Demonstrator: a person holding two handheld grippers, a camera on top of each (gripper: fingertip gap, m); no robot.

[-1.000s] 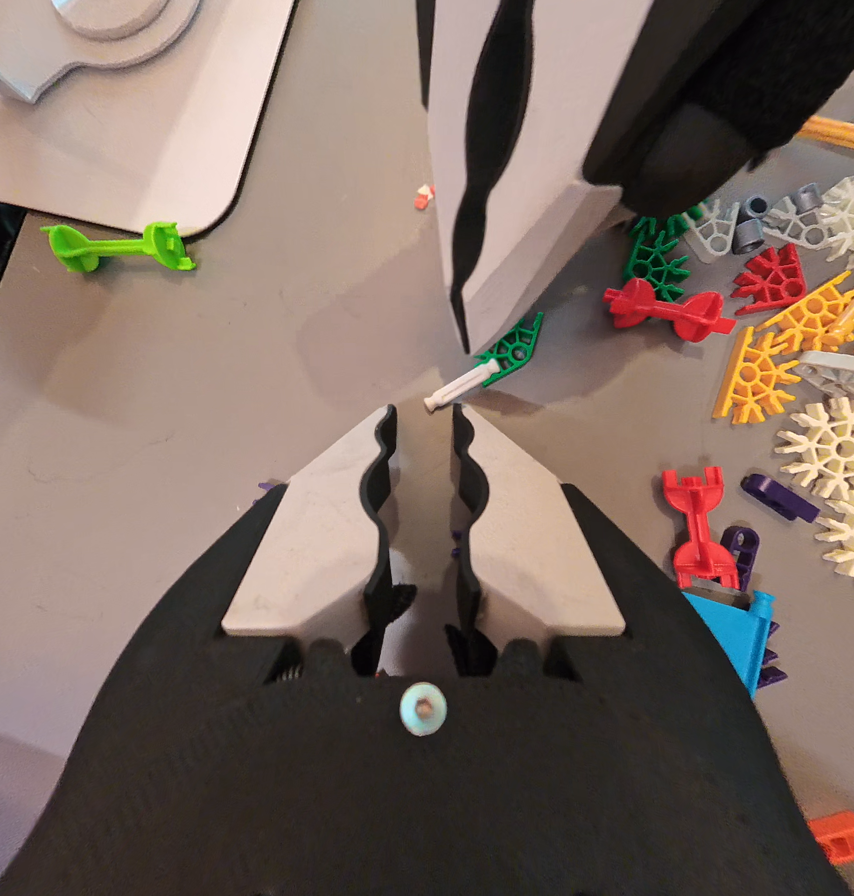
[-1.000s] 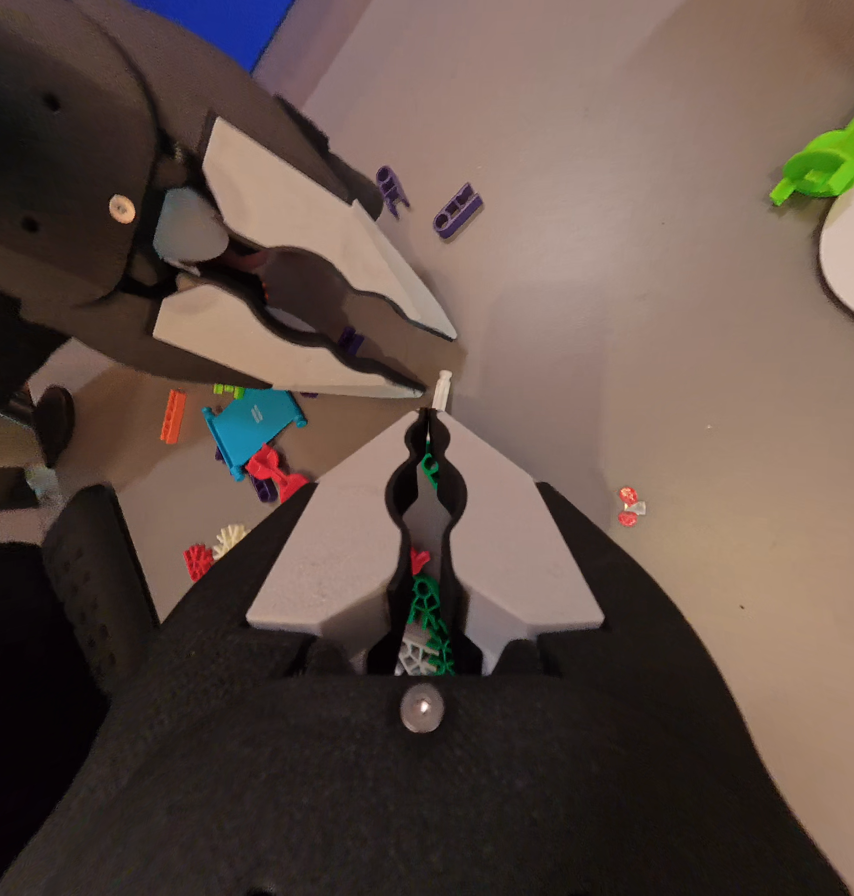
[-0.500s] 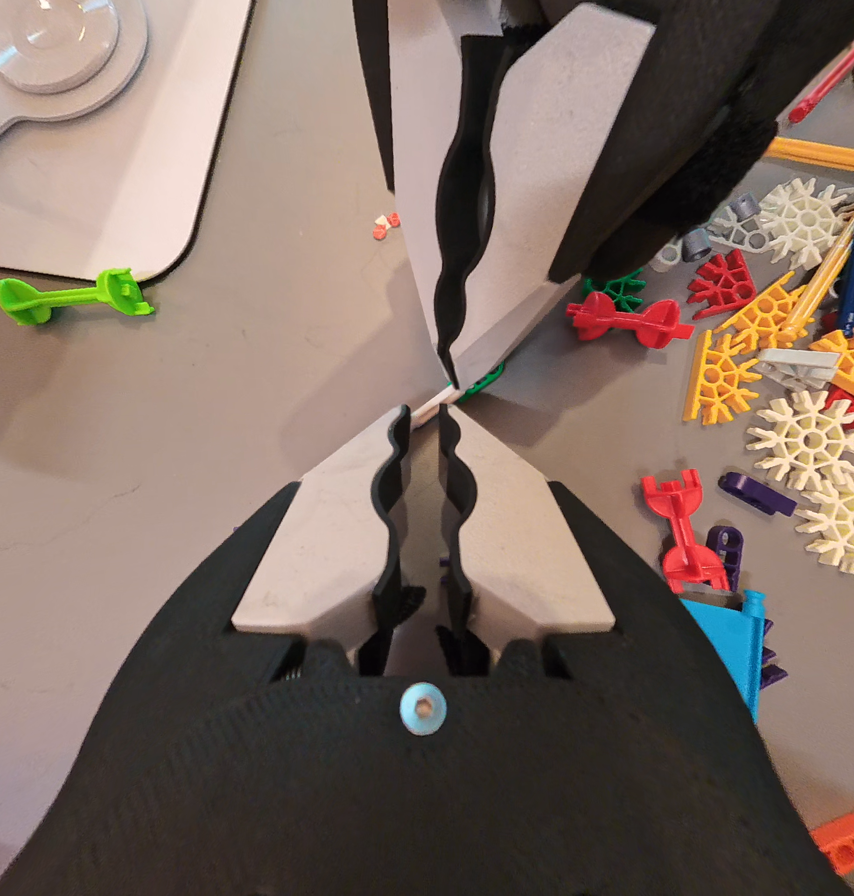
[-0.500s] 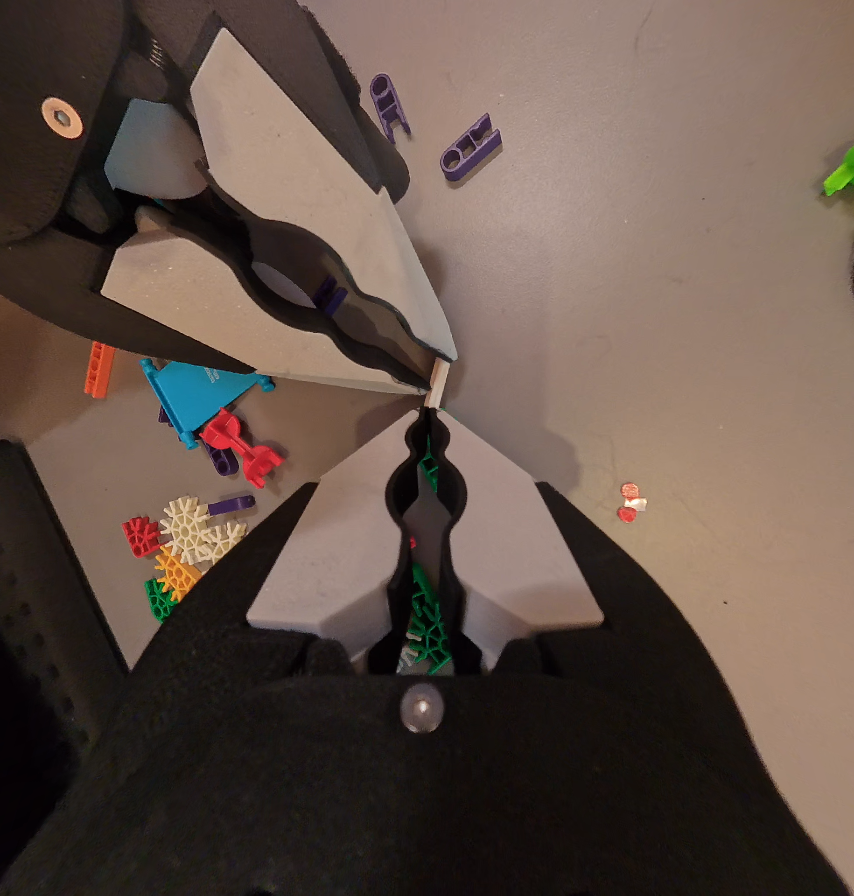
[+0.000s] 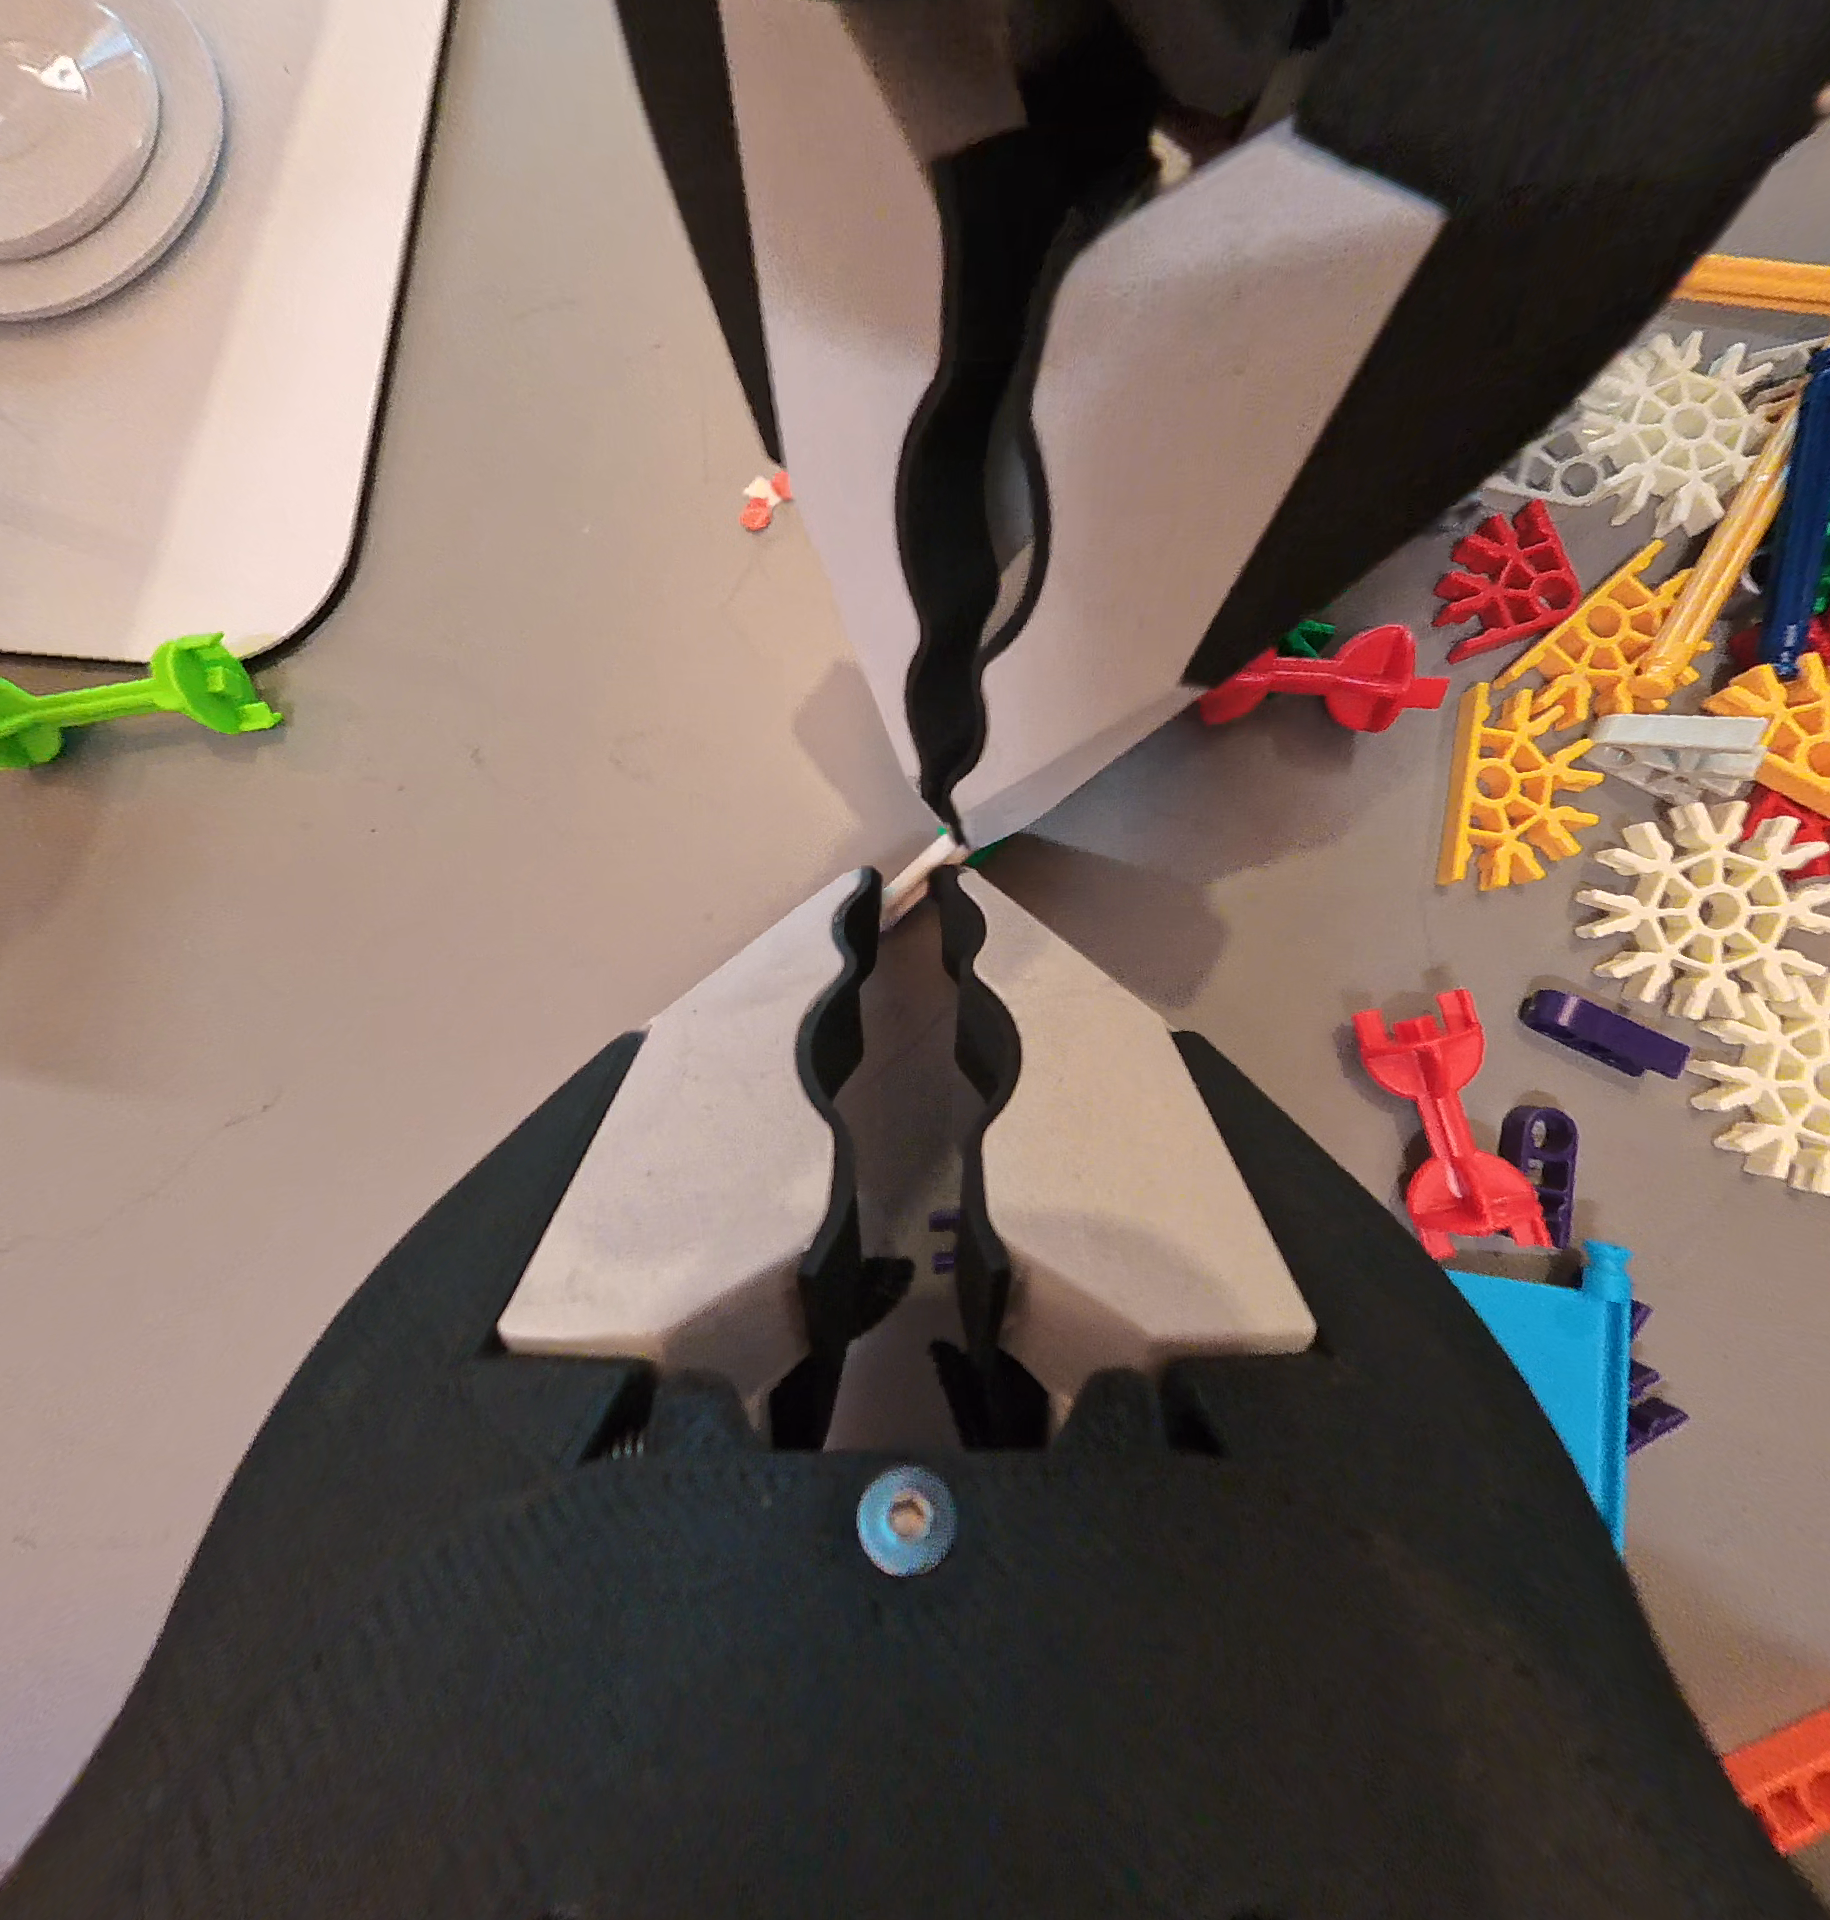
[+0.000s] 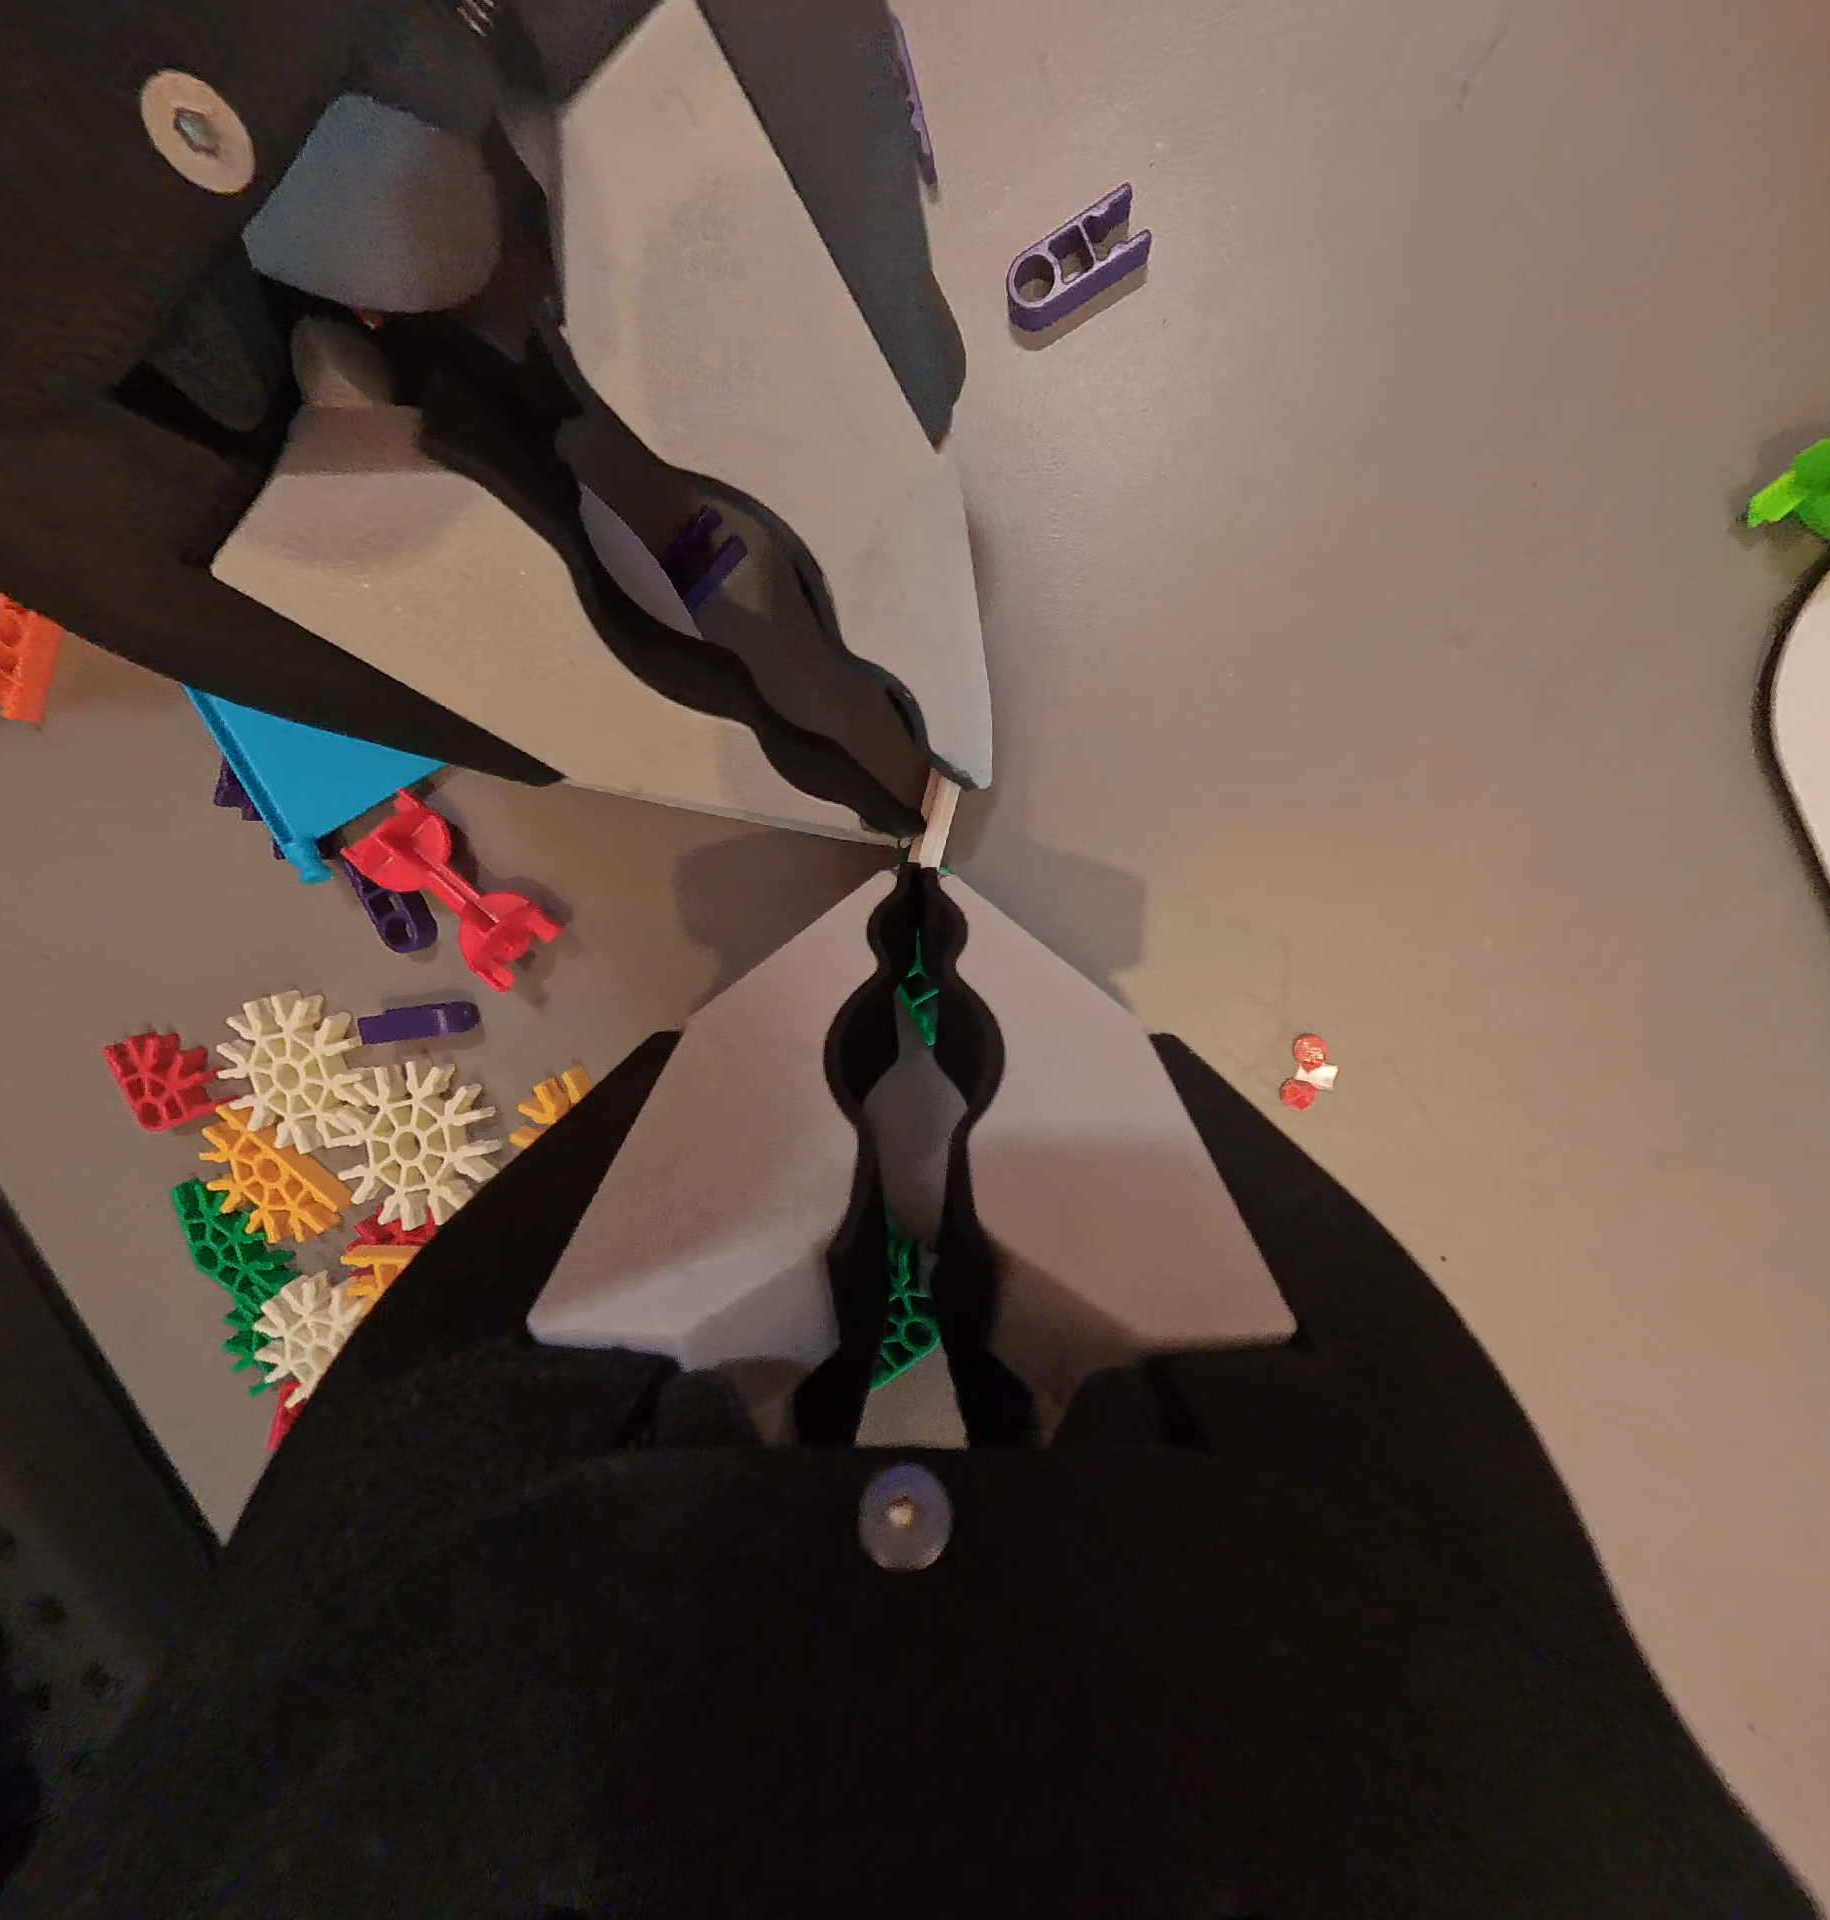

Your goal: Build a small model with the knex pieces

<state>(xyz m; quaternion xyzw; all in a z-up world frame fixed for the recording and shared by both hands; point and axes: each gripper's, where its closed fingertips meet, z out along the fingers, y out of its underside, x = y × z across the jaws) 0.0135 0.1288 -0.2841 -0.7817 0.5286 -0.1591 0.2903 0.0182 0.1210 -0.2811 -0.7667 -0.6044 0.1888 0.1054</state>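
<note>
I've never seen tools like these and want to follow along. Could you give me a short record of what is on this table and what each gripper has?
surface: grey table
left gripper: fingertips around a short white rod, narrow gap showing between them
right gripper: shut on a green connector piece that the rod plugs into
how they meet: tip to tip over the table
loose parts: lime green rod, red rod, white snowflake pieces, yellow fan pieces, purple clip, blue panel
corner: pale mat

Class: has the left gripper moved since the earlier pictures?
Yes. Seen against the purple connector lying on the table, the left gripper has advanced onto the white rod.
</note>
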